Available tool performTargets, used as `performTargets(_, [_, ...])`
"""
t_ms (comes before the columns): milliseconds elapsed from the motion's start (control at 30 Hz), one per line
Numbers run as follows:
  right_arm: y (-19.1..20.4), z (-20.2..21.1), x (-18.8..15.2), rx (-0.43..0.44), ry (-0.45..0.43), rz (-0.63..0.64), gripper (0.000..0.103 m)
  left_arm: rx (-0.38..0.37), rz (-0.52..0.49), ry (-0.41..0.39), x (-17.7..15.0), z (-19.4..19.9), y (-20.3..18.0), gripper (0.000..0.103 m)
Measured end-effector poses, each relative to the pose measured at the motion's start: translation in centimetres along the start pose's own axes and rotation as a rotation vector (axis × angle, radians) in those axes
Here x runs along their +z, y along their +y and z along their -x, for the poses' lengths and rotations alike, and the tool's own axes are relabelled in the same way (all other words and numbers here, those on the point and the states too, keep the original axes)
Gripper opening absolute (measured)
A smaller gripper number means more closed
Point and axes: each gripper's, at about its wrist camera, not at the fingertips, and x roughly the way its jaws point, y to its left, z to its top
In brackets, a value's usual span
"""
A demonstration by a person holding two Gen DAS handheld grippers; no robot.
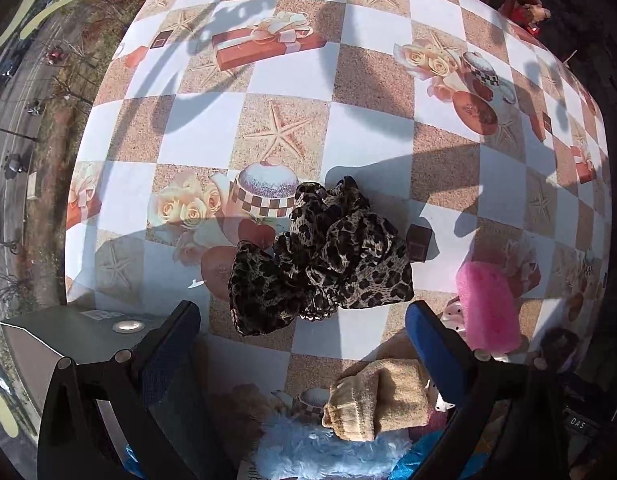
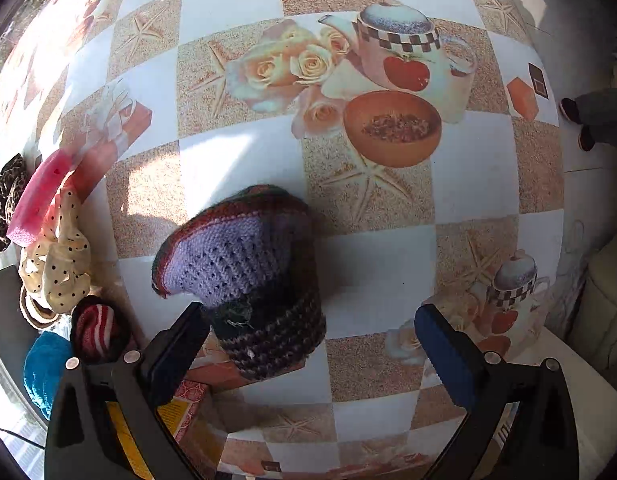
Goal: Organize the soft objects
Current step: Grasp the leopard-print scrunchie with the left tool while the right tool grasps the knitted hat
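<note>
Only the right wrist view shows the knit hat (image 2: pixel 244 280), lying on the checked tablecloth (image 2: pixel 244 148) just ahead of the right gripper (image 2: pixel 312 344), whose jaws stand wide and empty, one fingertip at the hat's brim. Left of the hat that view shows a striped sock (image 2: pixel 98 330), a dotted cloth (image 2: pixel 56 272) and a teal knit (image 2: pixel 44 368). The left wrist view alone shows the left gripper (image 1: pixel 304 340), wide and empty, before a leopard scarf (image 1: pixel 324 256), with a tan sock (image 1: pixel 378 404) nearer the camera; both views catch the pink sponge (image 1: pixel 488 308).
</note>
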Motion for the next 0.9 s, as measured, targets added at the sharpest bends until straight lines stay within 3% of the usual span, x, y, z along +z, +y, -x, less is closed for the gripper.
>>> performTargets(67, [0.3,0.6,-0.3,0.005,-0.031,0.03,0.103,-0.007,0.022,0.007,0.7,-1.1,0.0,0.103])
performTargets(167, [1.9,1.1,0.0,-0.06,-0.088,0.096,0.103,0.009,0.036,0.009,1.1,-2.6,-0.2,0.103])
performTargets(367, [3.4,-1.5,0.9,-0.133,-0.062,0.165,0.103,0.017,0.047,0.036,1.1,-5.2,-0.2,0.103])
performTargets(467, [3.4,-1.6,0.9,-0.1,-0.082,0.151,0.103,-0.019,0.057,0.024,1.2,-5.5,0.1,0.103])
performTargets(733, [2.1,-1.8,1.1,-0.082,-0.089,0.103,0.103,-0.024,0.037,-0.024,2.1,-5.7,-0.9,0.103])
performTargets(900, [1.9,-1.2,2.4,-0.087,-0.052,0.113,0.103,-0.022,0.044,0.02,2.0,-5.5,-1.1,0.103])
